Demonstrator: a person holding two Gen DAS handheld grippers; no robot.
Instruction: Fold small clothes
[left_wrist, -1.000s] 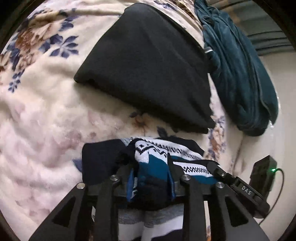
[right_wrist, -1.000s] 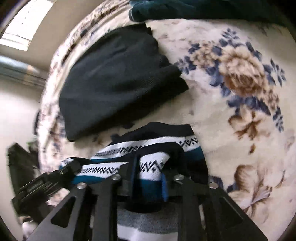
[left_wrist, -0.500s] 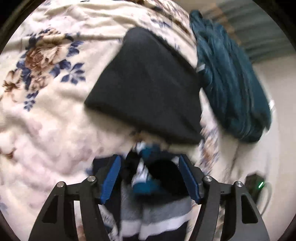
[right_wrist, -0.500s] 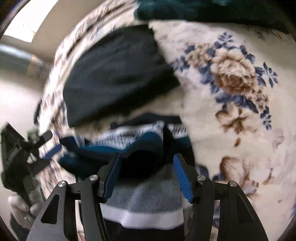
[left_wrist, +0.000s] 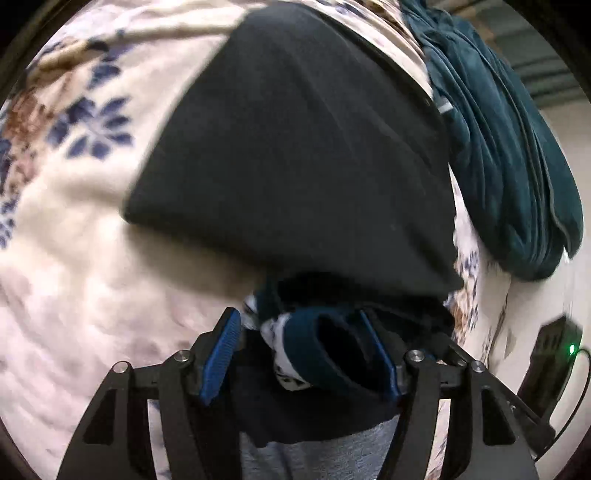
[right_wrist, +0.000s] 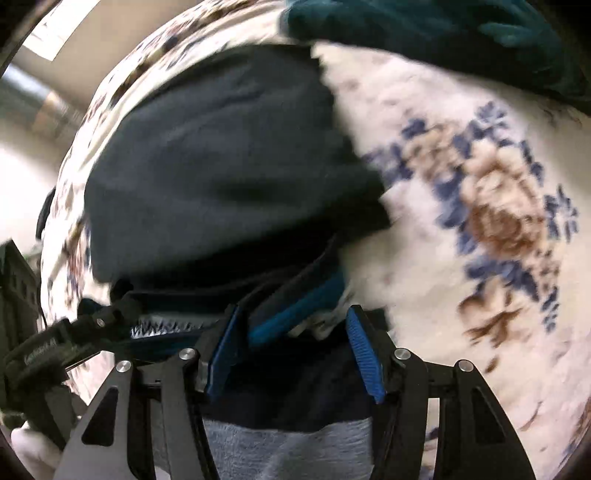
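Both tongs, left (left_wrist: 304, 354) and right (right_wrist: 293, 349), stand apart over the blurred patterned garment (left_wrist: 314, 354). Its far edge seems tucked under a black cloth (left_wrist: 295, 147) on the floral bed (right_wrist: 461, 295).

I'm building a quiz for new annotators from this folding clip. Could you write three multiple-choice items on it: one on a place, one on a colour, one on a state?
1. Where does the black folded garment lie relative to the patterned sweater?
A. Beyond it on the blanket
B. Under the grippers
C. On the floor

2. What colour is the bunched garment at the blanket's far edge?
A. Red
B. Dark teal
C. Yellow

3. How does the left gripper stand?
A. Shut on the sweater
B. Open
C. Out of view

Answers:
1 A: it lies past the sweater on the floral blanket.
2 B: its folds show deep teal.
3 B: both blue pads are spread wide of the cloth, as on the right gripper.
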